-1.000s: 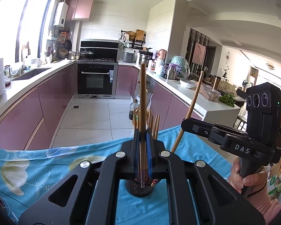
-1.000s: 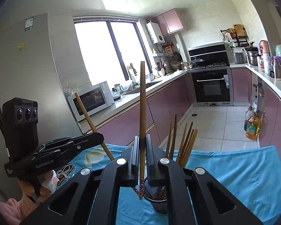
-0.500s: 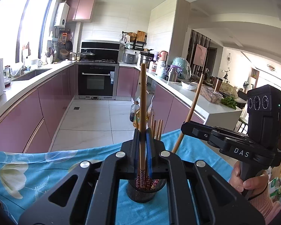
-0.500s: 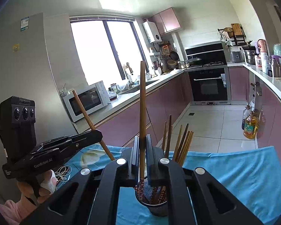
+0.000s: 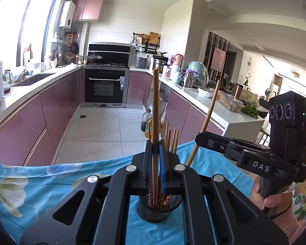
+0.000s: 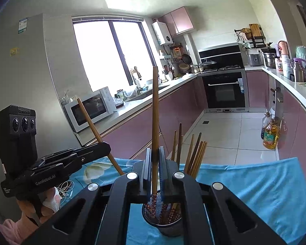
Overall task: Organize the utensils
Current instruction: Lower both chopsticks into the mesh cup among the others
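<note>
Pink kitchen cabinets and a dark oven fill the background; up front, a blue flowered cloth covers the bench, and on it stands a dark mesh holder.

The step in hand looks like loading chopsticks into the holder. The left hand-held gripper is clamped on one chopstick, held upright with its patterned tip already inside the holder's rim. The right hand-held gripper is likewise clamped on a chopstick, also upright, its lower end down among the patterned tips in the holder. Each gripper's stick appears in the other's view as a leaning stick crossing the dark jaws. Several more chopsticks already stand in the holder, fanned toward its far side.

Next, each pair of jaws needs to part so its stick drops the rest of the way, then lift straight up clear of the holder; pulling sideways would likely snag the standing sticks or tip the holder, which seems light.

Compared with a second ago, both grippers have come down over the holder: the stick tips hung above or at its rim then, and now sit inside it. The holder shows fuller beneath the jaws in both views, and the standing sticks rise higher behind the fingers.
</note>
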A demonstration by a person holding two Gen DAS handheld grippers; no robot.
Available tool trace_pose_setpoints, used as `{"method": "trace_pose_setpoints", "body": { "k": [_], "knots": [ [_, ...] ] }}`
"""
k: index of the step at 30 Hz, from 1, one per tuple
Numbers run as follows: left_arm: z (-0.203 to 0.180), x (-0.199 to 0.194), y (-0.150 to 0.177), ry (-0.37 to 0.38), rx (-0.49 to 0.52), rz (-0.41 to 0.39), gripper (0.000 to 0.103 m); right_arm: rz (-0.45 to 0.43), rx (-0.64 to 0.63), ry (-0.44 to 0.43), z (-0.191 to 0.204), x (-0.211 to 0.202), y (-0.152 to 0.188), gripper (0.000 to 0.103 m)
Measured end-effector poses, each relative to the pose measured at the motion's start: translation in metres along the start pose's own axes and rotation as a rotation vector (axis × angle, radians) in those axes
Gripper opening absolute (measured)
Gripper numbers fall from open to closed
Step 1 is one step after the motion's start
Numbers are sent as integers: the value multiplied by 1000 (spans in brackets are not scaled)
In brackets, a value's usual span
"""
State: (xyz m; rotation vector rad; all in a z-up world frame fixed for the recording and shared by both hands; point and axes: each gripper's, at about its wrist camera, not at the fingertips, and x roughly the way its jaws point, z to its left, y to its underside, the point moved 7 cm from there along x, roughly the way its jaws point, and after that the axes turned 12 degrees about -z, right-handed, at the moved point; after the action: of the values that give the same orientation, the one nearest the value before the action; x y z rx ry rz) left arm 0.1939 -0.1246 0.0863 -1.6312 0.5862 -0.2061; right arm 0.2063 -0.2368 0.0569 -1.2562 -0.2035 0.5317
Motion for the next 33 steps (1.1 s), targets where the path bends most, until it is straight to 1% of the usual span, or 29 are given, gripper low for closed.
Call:
{"method": "trace_pose_setpoints", "body": {
  "k": [15,33],
  "knots": [
    [-2,11,6,-2,0,26,8,28,1,22,-5,9,8,6],
    [9,21,17,-4,-2,71,8,68,17,32,-11,21,25,6]
  ]
}}
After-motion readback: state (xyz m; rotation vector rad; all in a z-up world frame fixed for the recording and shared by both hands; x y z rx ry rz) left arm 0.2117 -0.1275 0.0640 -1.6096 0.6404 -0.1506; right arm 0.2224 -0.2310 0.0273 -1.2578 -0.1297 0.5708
